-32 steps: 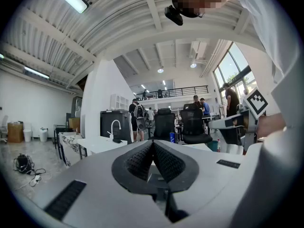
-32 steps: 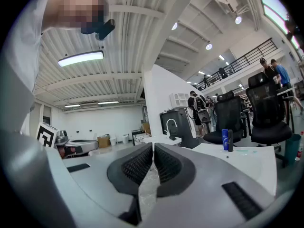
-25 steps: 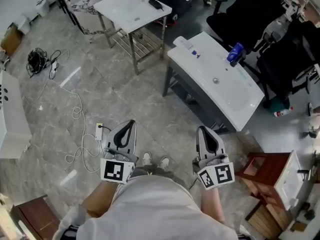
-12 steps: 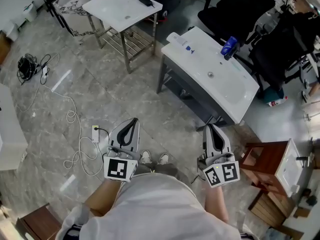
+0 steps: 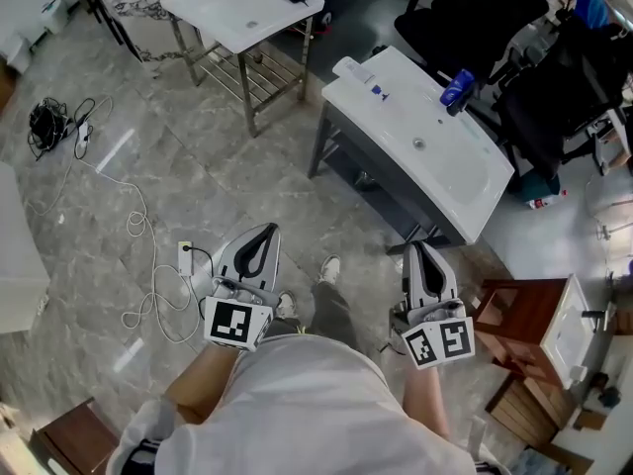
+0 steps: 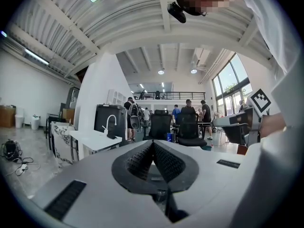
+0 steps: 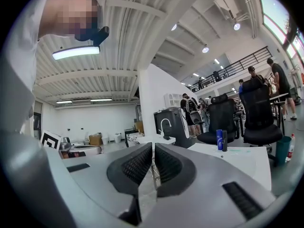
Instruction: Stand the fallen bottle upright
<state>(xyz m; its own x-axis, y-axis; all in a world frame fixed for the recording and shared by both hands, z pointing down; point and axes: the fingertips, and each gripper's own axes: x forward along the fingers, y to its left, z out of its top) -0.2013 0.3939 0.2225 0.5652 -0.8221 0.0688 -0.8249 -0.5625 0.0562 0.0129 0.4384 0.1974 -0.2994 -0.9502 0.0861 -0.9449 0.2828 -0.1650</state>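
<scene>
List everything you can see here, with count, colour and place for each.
sink counter: one, white, right of centre
bottle: one, blue, far end of the sink counter
metal-legged table: one, white, top left
office chairs: several, black, beyond the counter
wooden stand: one, brown, lower right
cables: two, black and white, floor at left
shoes: two, white, between the grippers
left gripper: one, grey, shut, empty
right gripper: one, grey, shut, empty

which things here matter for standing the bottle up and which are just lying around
Job (likely): blue plastic bottle on the white basin-top table; left gripper and right gripper, both shut and empty.
Lying about: white floor cable, black cable bundle, brown wooden stand, black office chairs.
</scene>
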